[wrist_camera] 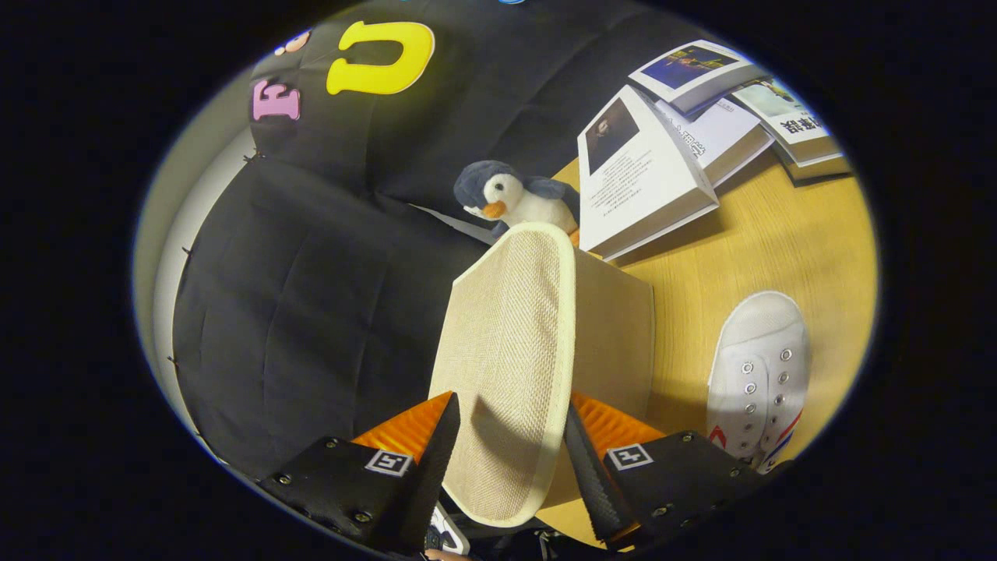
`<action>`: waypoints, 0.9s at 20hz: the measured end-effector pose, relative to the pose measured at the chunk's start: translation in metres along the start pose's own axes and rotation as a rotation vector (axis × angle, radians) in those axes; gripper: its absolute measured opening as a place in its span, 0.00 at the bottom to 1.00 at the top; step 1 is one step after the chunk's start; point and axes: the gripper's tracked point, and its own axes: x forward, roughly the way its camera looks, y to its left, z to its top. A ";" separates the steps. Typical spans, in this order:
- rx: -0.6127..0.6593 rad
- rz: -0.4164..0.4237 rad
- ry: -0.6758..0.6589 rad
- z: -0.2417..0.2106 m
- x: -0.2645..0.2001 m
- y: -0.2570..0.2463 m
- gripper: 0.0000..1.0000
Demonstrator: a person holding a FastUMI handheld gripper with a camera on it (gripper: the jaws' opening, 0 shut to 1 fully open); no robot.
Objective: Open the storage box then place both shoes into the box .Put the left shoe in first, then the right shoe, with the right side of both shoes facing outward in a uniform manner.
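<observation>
The storage box's beige woven lid (pixel 506 335) stands raised and tilted, and its lower end lies between my fingers. My gripper (pixel 510 460) is shut on the lid, one finger pressing on each of its long edges. The tan box body (pixel 615 335) sits just behind the lid on the wooden table (pixel 779 249). A white lace-up shoe (pixel 759 374) with red and blue side stripes lies on the table to the right of the box, toe pointing away from me. Part of another shoe (pixel 445 538) peeks out under my left finger. The lid hides the inside of the box.
A penguin plush (pixel 514 199) stands just beyond the box. Behind it and to the right lie several books (pixel 646 179), some stacked. The black cloth wall (pixel 311 296) hangs to the left of the box.
</observation>
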 end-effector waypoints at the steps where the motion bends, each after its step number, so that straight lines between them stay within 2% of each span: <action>1: 0.014 0.003 -0.004 0.003 -0.001 0.001 0.70; 3: 0.044 -0.012 -0.011 0.012 -0.007 0.002 0.39; 4: 0.057 -0.007 -0.006 0.013 -0.010 0.008 0.18; 5: 0.056 0.018 0.011 0.012 -0.013 0.017 0.10; 12: -0.014 0.100 0.030 0.025 -0.018 0.090 0.08; 18: -0.170 0.056 0.027 0.027 -0.003 0.159 0.08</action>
